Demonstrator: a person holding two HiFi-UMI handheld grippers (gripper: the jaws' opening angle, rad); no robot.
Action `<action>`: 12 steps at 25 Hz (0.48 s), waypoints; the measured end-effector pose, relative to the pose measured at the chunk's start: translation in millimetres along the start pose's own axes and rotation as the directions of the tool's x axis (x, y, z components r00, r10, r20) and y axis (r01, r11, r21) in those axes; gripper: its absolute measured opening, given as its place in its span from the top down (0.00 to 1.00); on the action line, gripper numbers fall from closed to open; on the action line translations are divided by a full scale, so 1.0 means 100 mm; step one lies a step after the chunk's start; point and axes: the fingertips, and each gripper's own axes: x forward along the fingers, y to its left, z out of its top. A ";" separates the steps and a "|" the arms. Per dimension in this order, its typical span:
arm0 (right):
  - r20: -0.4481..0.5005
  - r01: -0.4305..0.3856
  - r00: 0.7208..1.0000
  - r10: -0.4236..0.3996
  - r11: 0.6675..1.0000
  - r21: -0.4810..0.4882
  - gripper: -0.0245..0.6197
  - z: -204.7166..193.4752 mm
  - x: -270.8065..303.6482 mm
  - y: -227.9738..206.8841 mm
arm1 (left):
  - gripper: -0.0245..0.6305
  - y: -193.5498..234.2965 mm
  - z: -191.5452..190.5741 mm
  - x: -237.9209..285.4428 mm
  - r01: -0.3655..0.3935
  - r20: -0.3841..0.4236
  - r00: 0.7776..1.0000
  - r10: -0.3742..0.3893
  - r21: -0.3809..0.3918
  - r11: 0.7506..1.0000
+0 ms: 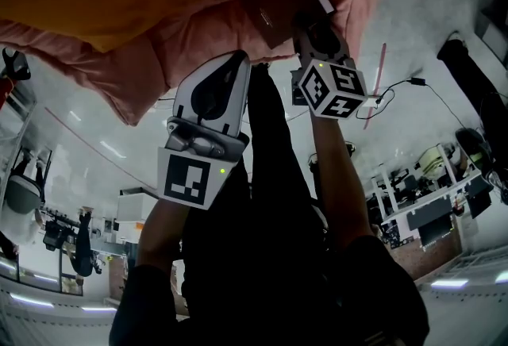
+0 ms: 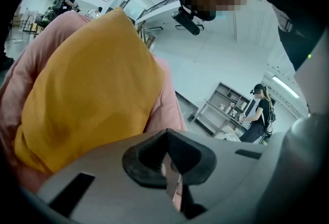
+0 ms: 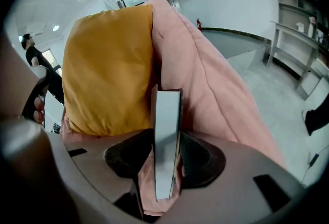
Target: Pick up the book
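thin brown-covered book point(image 3: 167, 141): 1 | plump mustard-yellow cushion point(image 3: 108, 63): 1 | pink quilted fabric blanket point(image 3: 221, 84): 1

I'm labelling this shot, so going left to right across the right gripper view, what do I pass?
Orange-yellow fabric cushion → thin book with white page edges, standing on end → pink padded quilt → pale shelving unit

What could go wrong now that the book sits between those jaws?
The right gripper seems to hold the book near one end only, so it may tilt or slip out when lifted. The pink quilt bunches right under the jaws and could get pinched or dragged along. The yellow pillow beside it might get nudged.
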 end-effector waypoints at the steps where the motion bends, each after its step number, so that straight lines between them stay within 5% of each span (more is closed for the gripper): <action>1: 0.002 -0.003 1.000 0.003 1.000 0.009 0.70 0.00 -0.01 0.01 | 0.95 0.00 0.00 -0.01 -0.001 0.002 1.000 0.001 -0.001 1.000; 12: 0.035 -0.017 0.999 0.016 1.000 0.025 0.72 0.02 -0.12 0.04 | 0.95 -0.02 -0.09 -0.04 -0.006 0.002 1.000 0.007 -0.013 1.000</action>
